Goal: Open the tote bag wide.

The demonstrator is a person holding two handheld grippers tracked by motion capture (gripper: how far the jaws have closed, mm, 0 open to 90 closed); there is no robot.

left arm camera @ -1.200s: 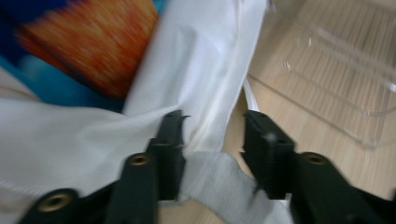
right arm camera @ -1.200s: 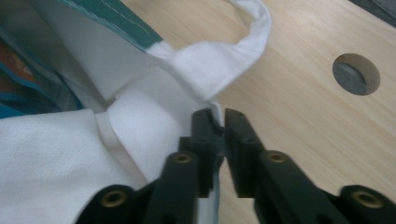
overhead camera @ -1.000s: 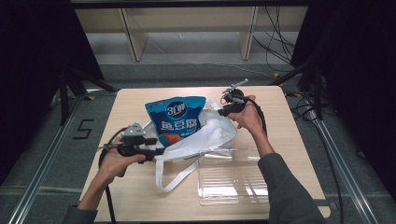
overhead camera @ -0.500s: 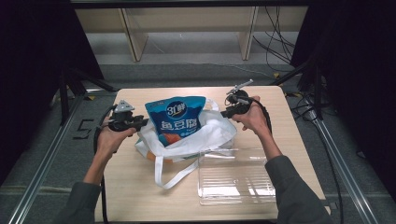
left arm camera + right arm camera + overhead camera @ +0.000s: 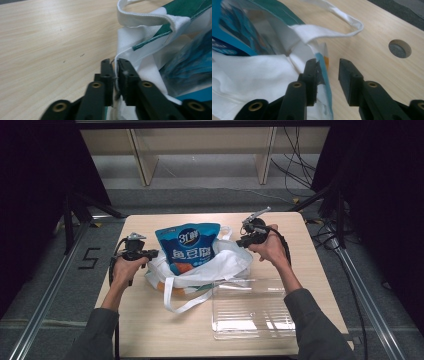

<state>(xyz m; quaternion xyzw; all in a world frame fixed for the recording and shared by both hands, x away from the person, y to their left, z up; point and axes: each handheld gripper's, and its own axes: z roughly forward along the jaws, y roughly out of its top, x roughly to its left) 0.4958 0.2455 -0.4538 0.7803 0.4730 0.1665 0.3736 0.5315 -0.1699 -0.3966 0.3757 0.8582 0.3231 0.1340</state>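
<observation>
On the desk, toward the middle: cloth bag, with snack pouch standing in it, top leaning toward the far edge. Nearer and to the right, touching the bag: clear tray. At the bag's left edge, left gripper; at its right edge, right gripper.

Blue snack pouch standing in white tote bag, between left gripper and right gripper: white "3汇鲜" logo, below it large white "鱼豆腐". Floor, outward of left gripper: black "5".
</observation>
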